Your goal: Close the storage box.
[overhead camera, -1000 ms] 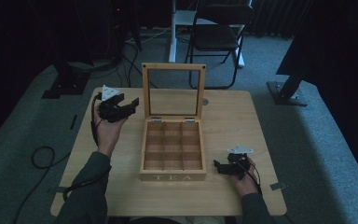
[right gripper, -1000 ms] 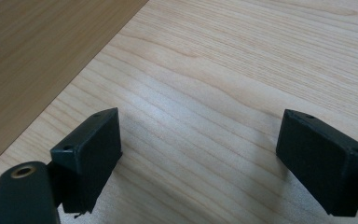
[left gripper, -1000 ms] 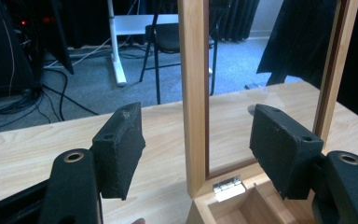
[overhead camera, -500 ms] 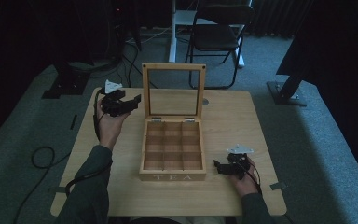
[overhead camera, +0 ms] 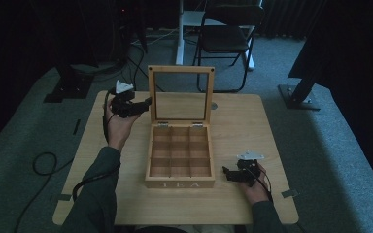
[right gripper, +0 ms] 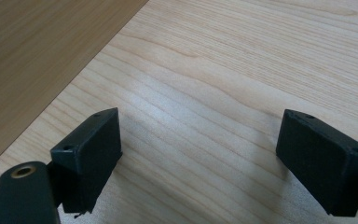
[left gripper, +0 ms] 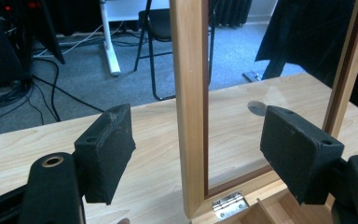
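A wooden tea box (overhead camera: pixel 179 180) stands in the middle of the table with its compartments bare. Its glass-paned lid (overhead camera: pixel 180 70) is raised upright. My left gripper (overhead camera: pixel 145 103) is level with the lid's left edge. Its jaws have just been opening and now stand wide. The lid's left frame post (left gripper: pixel 191 93) runs between the pads without touching them, above the metal hinge (left gripper: pixel 228 204). My right gripper (overhead camera: pixel 226 172) rests low on the table to the right of the box, open, with bare tabletop (right gripper: pixel 214 70) between its pads. The box's side wall (right gripper: pixel 37 56) lies beyond them.
A small grey disc (overhead camera: pixel 214 105) lies on the table (overhead camera: pixel 252 126) behind the lid. A folding chair (overhead camera: pixel 228 39) and a white table leg (overhead camera: pixel 179 34) stand beyond the far edge. Cables (overhead camera: pixel 43 162) trail over the carpet at the left.
My left gripper has shifted right and a little farther back, up to the lid's left edge, and its jaws have spread wider. The right gripper has kept still.
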The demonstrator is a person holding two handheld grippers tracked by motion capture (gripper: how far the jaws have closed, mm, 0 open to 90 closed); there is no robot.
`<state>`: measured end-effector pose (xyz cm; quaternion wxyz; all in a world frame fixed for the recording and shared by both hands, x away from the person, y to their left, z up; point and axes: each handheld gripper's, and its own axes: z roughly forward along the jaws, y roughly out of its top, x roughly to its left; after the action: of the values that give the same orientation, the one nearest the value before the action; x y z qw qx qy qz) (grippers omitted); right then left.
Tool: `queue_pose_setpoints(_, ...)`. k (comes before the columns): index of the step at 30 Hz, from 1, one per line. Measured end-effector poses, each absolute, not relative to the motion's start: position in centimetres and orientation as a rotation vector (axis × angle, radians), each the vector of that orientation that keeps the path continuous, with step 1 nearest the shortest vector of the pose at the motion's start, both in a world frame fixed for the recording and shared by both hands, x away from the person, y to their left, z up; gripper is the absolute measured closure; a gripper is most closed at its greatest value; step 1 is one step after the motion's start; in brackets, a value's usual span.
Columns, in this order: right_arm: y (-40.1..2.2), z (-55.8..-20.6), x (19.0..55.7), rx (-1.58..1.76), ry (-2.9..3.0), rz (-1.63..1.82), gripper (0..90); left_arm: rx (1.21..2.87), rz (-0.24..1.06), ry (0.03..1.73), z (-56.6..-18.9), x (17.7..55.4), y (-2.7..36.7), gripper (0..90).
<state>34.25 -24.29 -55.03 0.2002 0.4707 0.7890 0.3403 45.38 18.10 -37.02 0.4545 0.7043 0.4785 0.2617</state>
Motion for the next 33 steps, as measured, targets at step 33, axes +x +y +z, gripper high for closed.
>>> queue_pose_setpoints(33,-24.3,-55.0,34.2,1.318,2.204,0.95,13.6,1.804,0.629,1.154,-39.3,50.7,14.9,26.8)
